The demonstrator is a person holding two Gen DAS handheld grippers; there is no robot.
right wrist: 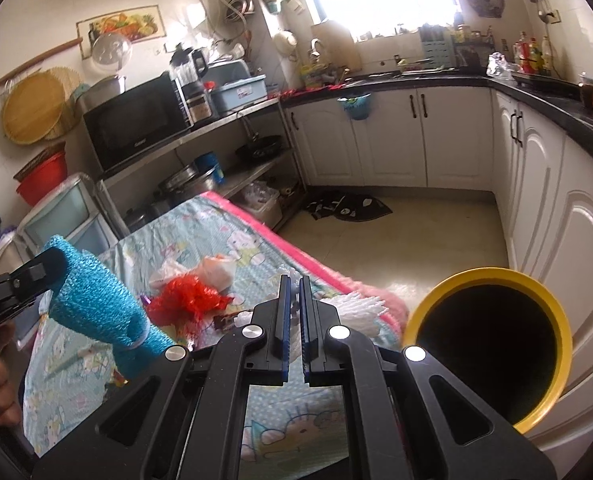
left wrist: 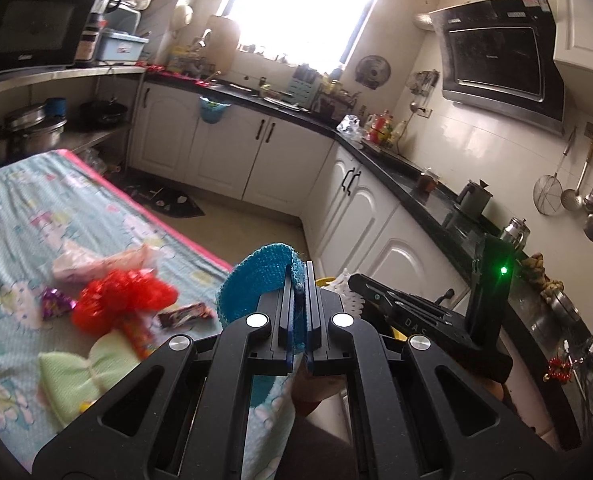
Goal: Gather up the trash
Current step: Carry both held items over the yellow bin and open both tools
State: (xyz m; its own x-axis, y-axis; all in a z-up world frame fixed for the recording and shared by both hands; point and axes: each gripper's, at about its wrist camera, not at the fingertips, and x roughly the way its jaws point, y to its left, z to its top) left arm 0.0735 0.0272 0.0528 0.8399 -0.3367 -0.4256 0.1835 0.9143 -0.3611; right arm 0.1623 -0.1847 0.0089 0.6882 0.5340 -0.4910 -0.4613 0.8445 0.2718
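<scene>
My left gripper (left wrist: 300, 276) is shut on a blue foam net sleeve (left wrist: 256, 280), lifted above the table; the sleeve also shows in the right wrist view (right wrist: 96, 304), held by the left gripper (right wrist: 44, 266) at the left. My right gripper (right wrist: 295, 284) is shut on a white foam net (right wrist: 356, 308) above the table's near edge, left of a yellow-rimmed bin (right wrist: 488, 344). On the patterned tablecloth (left wrist: 36, 208) lie a red foam net (left wrist: 124, 300), a pale plastic bag (left wrist: 100, 264), a green foam net (left wrist: 80, 372) and small wrappers (left wrist: 184, 314).
White cabinets (right wrist: 396, 140) under a black counter (left wrist: 376, 156) run along the back and right. A steel shelf with a microwave (right wrist: 136, 124) and pots stands behind the table. A dark mat (right wrist: 348, 206) lies on the tiled floor.
</scene>
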